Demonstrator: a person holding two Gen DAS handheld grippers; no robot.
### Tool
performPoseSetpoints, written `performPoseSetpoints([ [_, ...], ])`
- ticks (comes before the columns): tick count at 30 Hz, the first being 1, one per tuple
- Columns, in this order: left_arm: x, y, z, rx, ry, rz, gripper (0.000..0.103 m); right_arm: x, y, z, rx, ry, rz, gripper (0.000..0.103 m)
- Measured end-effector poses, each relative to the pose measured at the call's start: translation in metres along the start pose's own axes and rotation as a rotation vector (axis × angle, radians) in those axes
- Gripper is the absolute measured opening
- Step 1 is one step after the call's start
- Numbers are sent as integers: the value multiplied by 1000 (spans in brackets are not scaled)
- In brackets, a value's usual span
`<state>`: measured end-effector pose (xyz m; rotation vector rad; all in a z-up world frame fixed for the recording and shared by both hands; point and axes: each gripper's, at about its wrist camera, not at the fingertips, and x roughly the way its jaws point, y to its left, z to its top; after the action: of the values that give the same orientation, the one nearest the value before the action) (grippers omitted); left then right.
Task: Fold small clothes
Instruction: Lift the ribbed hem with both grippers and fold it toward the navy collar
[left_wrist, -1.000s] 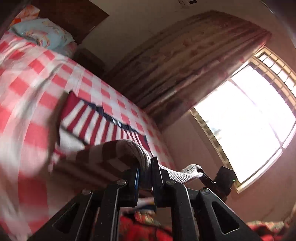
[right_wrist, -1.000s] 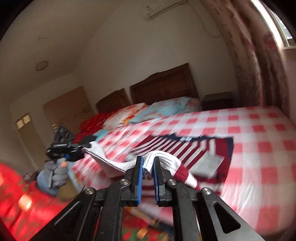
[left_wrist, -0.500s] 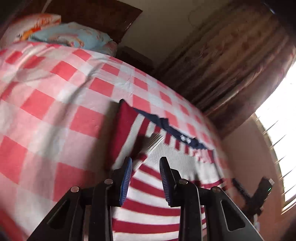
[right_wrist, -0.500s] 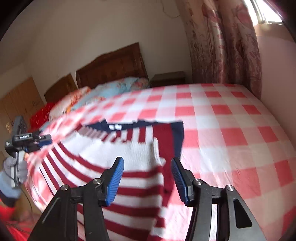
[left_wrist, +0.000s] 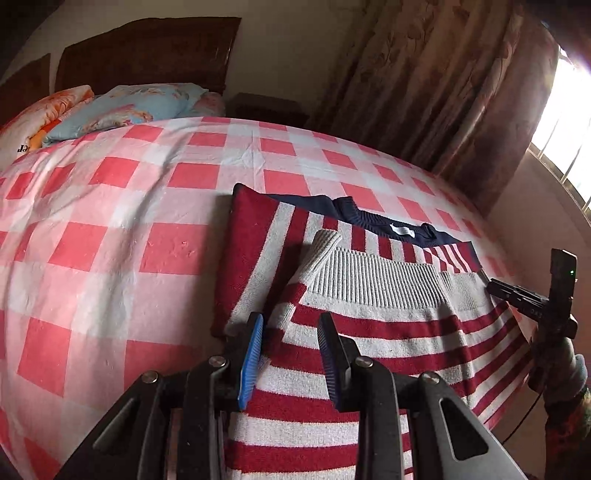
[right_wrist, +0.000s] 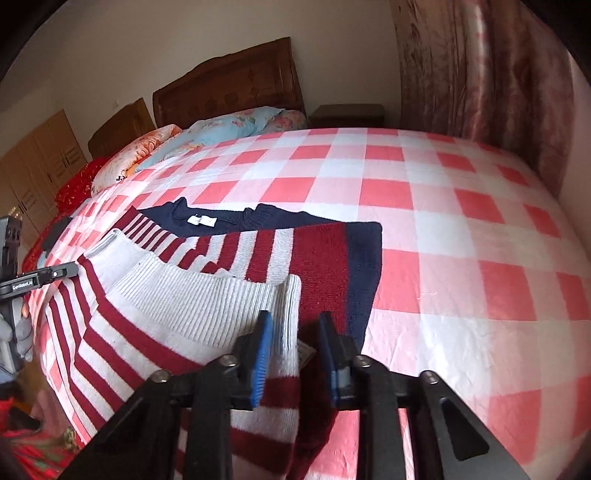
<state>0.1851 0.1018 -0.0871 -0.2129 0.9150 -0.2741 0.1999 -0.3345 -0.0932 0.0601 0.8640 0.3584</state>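
Observation:
A red-and-white striped knit sweater (left_wrist: 388, 332) with a navy collar lies on the checked bed, its white ribbed hem folded up over the body. It also shows in the right wrist view (right_wrist: 177, 306). My left gripper (left_wrist: 290, 334) is open, low over the sweater's left folded edge, holding nothing. My right gripper (right_wrist: 295, 332) is open over the sweater's right edge by the ribbed hem. The right gripper's body shows at the far right of the left wrist view (left_wrist: 546, 306); the left one shows at the left edge of the right wrist view (right_wrist: 22, 280).
The bed has a red-and-white checked sheet (right_wrist: 443, 206). Floral pillows (left_wrist: 122, 107) lie at the wooden headboard (right_wrist: 229, 85). A nightstand (right_wrist: 347, 114) and patterned curtains (left_wrist: 443, 92) stand beyond. A bright window (left_wrist: 569, 122) is at the right. Wardrobes (right_wrist: 40, 155) stand at far left.
Both grippers were shut on the sweater's hem and held it up. They laid it over the body, opened and let go. Now both hover open just above the folded sweater.

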Motion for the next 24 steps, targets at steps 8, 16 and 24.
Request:
performPoseSetpoints([
  [8, 13, -13, 15, 60, 32, 10, 31, 1, 10, -7, -37, -49, -5, 103],
  [16, 49, -16, 40, 61, 76, 51, 27, 2, 2, -8, 4, -47, 23, 103],
  [24, -2, -22, 30, 54, -86, -100, 6, -35, 27, -10, -83, -168, -34, 103],
])
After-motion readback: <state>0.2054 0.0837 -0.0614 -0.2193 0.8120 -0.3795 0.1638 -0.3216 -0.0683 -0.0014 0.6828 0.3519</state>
